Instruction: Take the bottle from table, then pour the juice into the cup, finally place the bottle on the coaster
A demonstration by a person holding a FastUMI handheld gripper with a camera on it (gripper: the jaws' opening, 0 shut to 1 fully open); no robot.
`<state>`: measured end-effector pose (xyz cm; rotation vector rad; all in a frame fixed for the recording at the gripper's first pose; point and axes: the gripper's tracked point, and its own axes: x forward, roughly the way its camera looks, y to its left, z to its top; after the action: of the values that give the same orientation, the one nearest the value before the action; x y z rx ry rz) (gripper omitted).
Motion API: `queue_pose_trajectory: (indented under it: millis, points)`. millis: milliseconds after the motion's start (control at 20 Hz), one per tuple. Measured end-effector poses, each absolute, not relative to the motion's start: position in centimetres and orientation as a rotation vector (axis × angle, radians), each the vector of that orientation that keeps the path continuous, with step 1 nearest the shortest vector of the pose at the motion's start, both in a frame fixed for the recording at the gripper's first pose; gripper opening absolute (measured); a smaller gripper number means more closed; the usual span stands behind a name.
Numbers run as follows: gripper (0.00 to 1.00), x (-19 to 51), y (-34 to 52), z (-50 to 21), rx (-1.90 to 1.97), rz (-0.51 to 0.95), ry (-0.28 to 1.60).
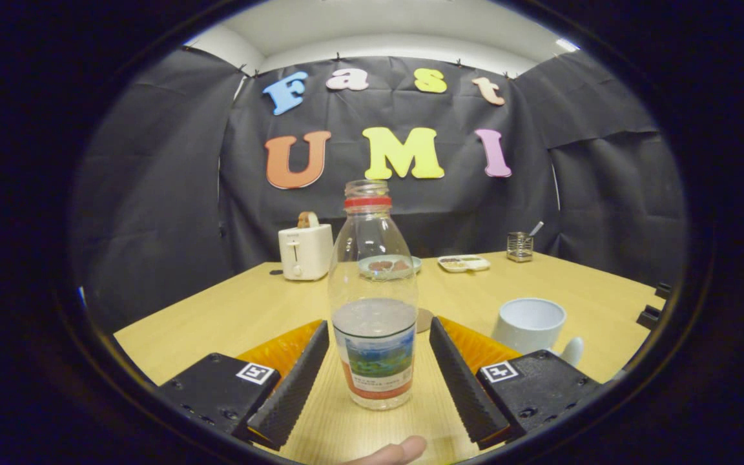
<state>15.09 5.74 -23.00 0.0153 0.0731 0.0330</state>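
A clear plastic bottle [374, 303] with a red neck ring, no cap and a coloured label stands upright on the wooden table [249, 310], holding clear liquid to about half its height. It stands between my fingers, and my gripper [378, 339] is open, with a gap on each side of the bottle. A white cup [530, 323] with a handle sits on the table just beyond my right finger. A brown round coaster [423, 320] peeks out behind the bottle's right side. A person's fingertip [398, 451] shows below the bottle.
At the table's back stand a white toaster [305, 252] with bread in it, a plate of food [390, 265], a small tray [464, 263] and a mesh holder [520, 246] with a utensil. Two dark blocks [653, 307] sit at the right table edge.
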Motion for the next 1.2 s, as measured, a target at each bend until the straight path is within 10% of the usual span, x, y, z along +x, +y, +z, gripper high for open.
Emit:
queue_pose_trajectory:
  millis: [100, 200, 1200]
  points:
    - [1.00, 15.9, 4.9, -21.5, -0.033, -0.002, 0.027]
    - [0.79, 15.5, 3.3, -20.0, -0.048, -0.065, -0.022]
    - [0.77, 13.7, 6.9, -14.8, 0.642, 0.139, 0.047]
